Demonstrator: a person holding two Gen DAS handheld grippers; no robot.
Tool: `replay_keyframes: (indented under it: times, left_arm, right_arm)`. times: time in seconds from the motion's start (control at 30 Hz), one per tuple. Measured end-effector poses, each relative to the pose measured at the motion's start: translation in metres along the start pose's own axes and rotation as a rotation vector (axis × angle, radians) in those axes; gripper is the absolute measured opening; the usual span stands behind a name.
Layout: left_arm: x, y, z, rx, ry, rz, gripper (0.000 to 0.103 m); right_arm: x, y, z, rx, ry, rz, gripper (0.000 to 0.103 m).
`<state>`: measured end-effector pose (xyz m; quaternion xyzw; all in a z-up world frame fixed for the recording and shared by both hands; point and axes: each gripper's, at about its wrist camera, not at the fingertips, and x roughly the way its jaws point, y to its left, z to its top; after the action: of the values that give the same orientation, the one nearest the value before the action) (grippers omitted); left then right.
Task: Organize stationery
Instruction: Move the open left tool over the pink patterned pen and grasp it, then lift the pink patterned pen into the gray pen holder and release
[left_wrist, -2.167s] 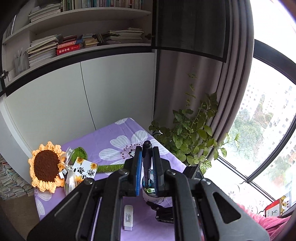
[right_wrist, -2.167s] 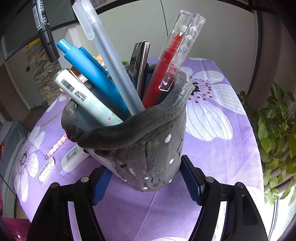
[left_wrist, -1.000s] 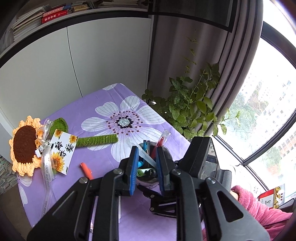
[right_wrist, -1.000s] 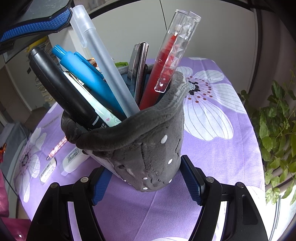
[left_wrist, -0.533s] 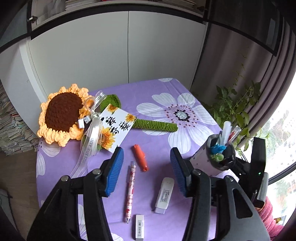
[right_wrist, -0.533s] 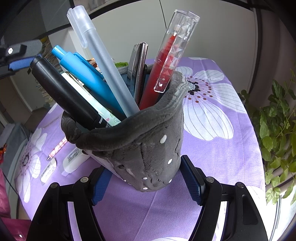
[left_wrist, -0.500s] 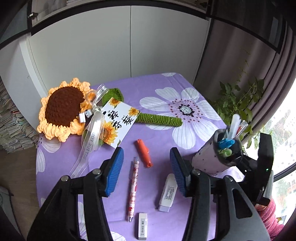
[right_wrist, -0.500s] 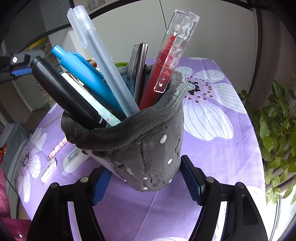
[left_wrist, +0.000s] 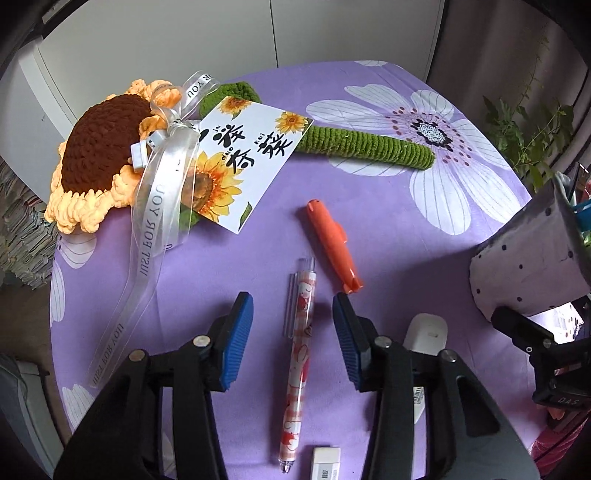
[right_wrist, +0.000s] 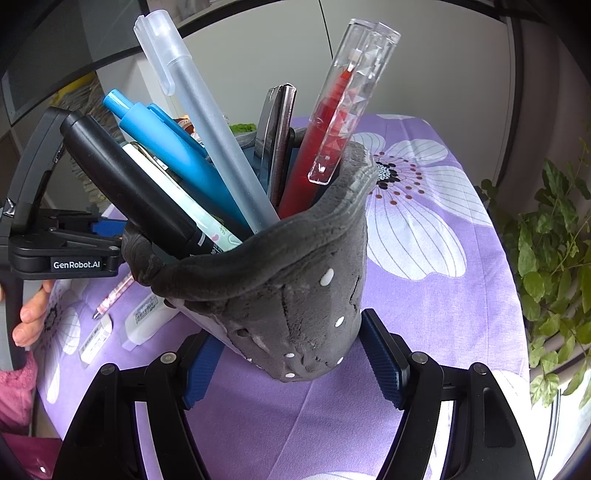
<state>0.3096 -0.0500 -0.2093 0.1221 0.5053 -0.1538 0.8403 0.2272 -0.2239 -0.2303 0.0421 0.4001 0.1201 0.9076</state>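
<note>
Your left claw (left_wrist: 293, 341) hangs open and has just been narrowing, the pink pen (left_wrist: 298, 363) flat on the worktop (left_wrist: 388, 236) between its jaws, untouched; it looks light, hard and slippery, so pinch its middle, while your right claw (right_wrist: 291, 363) squeezes the soft cup (right_wrist: 288, 280).

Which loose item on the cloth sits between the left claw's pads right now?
The pink patterned pen, lying lengthwise between the open left claw. The orange pen lies beyond the tips; the white corrector and eraser sit outside.

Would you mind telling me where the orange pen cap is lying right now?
In the left wrist view, the orange cap lies mid-table on the purple cloth, just right of the pink pen's top end.
</note>
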Motion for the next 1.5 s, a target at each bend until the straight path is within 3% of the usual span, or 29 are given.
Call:
replay_keyframes:
  times: [0.2,0.37,1.0,1.5]
  left_arm:
    - [0.004,-0.002,0.001,0.015,0.005,-0.042,0.012]
    - [-0.001,-0.001,-0.001,-0.006,0.006,-0.070,0.011]
    - [-0.097,0.006,-0.019,0.004,-0.250,-0.087,0.011]
    - [-0.133,-0.020,-0.014,0.083,-0.351,-0.089,0.011]
  right_arm:
    - [0.000,-0.005,0.000,0.003,-0.001,0.007,0.075]
    - [0.000,-0.006,-0.001,0.003,0.000,0.009,0.076]
    - [0.000,-0.005,0.000,0.003,0.000,0.008,0.076]
    - [0.000,-0.004,0.000,0.002,0.000,0.006,0.076]
